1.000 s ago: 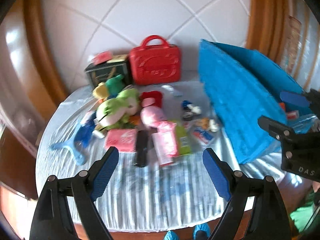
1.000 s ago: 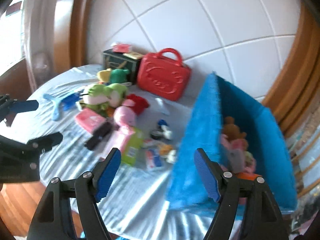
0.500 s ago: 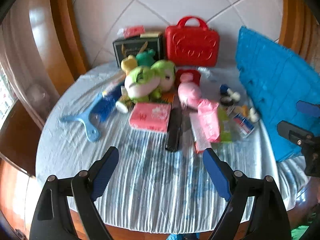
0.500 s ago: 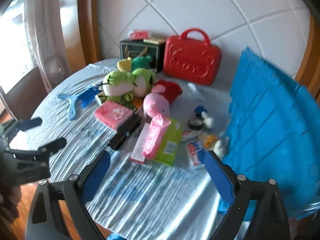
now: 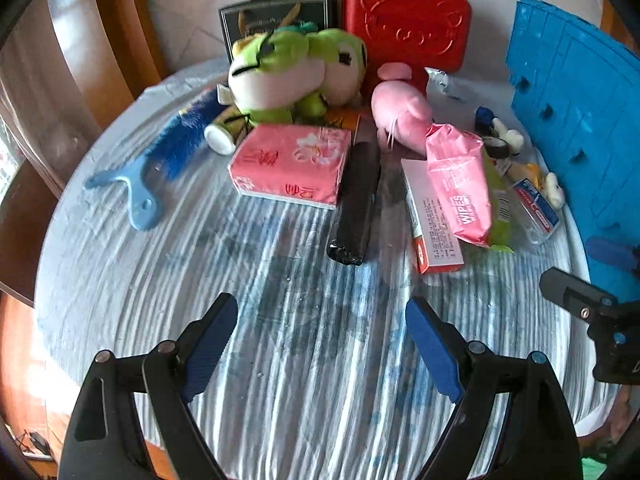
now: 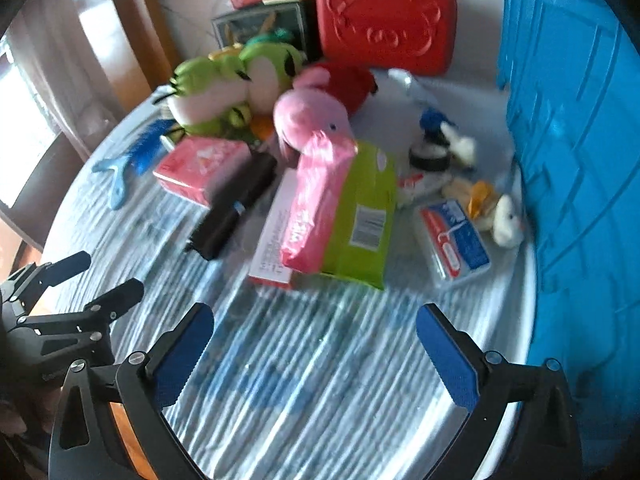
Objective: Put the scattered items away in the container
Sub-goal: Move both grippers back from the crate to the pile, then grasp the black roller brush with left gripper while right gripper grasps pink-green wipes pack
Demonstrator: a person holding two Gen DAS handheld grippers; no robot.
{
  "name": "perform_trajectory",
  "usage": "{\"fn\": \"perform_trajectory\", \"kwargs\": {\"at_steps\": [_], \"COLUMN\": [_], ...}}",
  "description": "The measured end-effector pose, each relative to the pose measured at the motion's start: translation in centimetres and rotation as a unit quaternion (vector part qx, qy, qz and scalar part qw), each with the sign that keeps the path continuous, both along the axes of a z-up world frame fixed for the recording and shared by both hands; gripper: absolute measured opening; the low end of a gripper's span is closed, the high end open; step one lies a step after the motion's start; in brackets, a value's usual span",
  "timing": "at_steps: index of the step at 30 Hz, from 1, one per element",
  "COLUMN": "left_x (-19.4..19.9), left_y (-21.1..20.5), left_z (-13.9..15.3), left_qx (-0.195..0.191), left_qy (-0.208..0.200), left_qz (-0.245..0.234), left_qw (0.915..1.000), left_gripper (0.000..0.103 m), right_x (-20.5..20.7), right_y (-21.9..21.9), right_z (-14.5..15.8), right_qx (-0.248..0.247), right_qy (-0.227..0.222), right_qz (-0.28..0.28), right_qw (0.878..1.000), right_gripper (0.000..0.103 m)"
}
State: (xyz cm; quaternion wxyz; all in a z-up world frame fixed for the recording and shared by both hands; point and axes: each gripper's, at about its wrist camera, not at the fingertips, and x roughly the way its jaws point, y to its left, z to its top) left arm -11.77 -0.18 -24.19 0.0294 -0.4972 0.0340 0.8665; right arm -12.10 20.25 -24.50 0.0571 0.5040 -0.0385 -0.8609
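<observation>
Hovering my right gripper (image 6: pixel 314 354), jaws opening and empty; the pink wipes pack (image 6: pixel 316 200) lies dead ahead, long axis probably toward me, left gripper (image 5: pixel 320 344) spread.

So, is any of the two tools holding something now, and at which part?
Nothing is held. The left tool stands open over bare tablecloth, and the right tool is opening with nothing between its jaws.

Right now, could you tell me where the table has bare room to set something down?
The near strip of striped cloth, below the black roll and the pink tissue pack, is bare. Toward the red case and blue container it is crowded.
</observation>
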Motion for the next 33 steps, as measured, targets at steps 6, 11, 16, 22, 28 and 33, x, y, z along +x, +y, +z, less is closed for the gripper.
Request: {"fn": "perform_trajectory", "kwargs": {"at_steps": [6, 11, 16, 22, 28, 33], "left_x": [-3.7, -6.8, -9.1, -11.0, -12.4, -12.6], "left_y": [0.3, 1.4, 2.9, 4.5, 5.4, 5.7], "left_z": [-2.0, -4.0, -5.9, -7.9, -8.4, -8.4], "left_qx": [0.007, 0.014, 0.011, 0.002, 0.005, 0.008], "left_qy": [-0.007, -0.025, -0.044, -0.063, -0.056, -0.045], "left_qz": [-0.025, -0.048, -0.073, -0.093, -0.096, -0.094], "left_qw": [0.9996, 0.9984, 0.9963, 0.9937, 0.9938, 0.9945], "left_gripper": [0.086, 0.086, 0.078, 0.067, 0.068, 0.070], "right_x": [-1.1, -2.9, -5.4, -8.6, -11.2, -11.7], "right_y": [1.1, 2.1, 2.2, 2.5, 2.6, 2.4], "right_z": [-1.6, -2.9, -4.1, -5.6, -8.0, -9.5], "right_qx": [-0.013, -0.030, -0.033, -0.040, -0.052, -0.062], "right_qy": [-0.014, -0.025, -0.035, -0.046, -0.066, -0.069], "right_qz": [-0.050, -0.085, -0.101, -0.108, -0.103, -0.103], "right_qw": [0.999, 0.996, 0.994, 0.992, 0.991, 0.990], "right_gripper": [0.103, 0.103, 0.103, 0.103, 0.103, 0.103]}}
